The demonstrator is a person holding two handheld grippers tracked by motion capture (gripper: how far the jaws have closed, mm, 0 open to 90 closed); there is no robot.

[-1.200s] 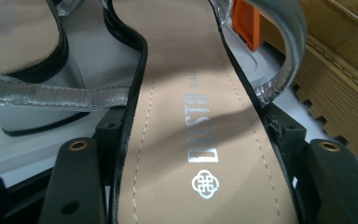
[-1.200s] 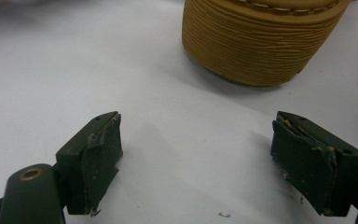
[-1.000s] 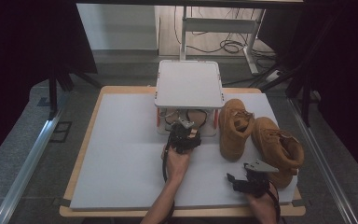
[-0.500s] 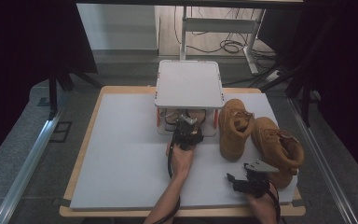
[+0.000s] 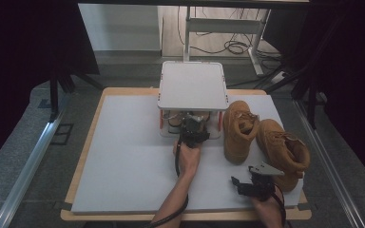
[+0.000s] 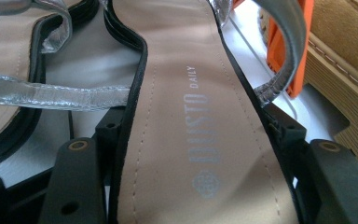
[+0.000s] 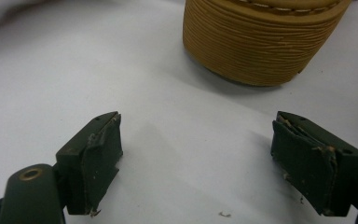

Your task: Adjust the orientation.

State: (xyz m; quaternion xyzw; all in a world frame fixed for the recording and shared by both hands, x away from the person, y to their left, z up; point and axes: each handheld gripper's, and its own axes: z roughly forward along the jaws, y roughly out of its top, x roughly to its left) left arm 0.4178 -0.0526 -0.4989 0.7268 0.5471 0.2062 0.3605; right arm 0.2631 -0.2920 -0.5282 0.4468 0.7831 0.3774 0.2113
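A white desk (image 5: pixel 123 161) takes up the middle of the high view. At its upper centre stands a small white rack (image 5: pixel 193 86) with orange corner pieces and a flat top. To the right of the rack stand two tan boots (image 5: pixel 240 128), one just beside the other, the second boot (image 5: pixel 285 152) lower and further right.

Under the rack's top, at the centre of the high view, the left gripper (image 5: pixel 193 131) reaches in from the person's left hand (image 5: pixel 188 156). In the left gripper view, its jaws stand on either side of the sole of a sandal (image 6: pixel 191 121) with a tan insole, black edge and silver straps; the black edge touches both jaws, so the jaws pinch the sandal across its width. A second sandal (image 6: pixel 9 93) lies at the left of that view.

The right gripper (image 5: pixel 256 184) rests at the lower right of the high view, near the second boot. Its jaws are spread apart over bare desk, with nothing between them.
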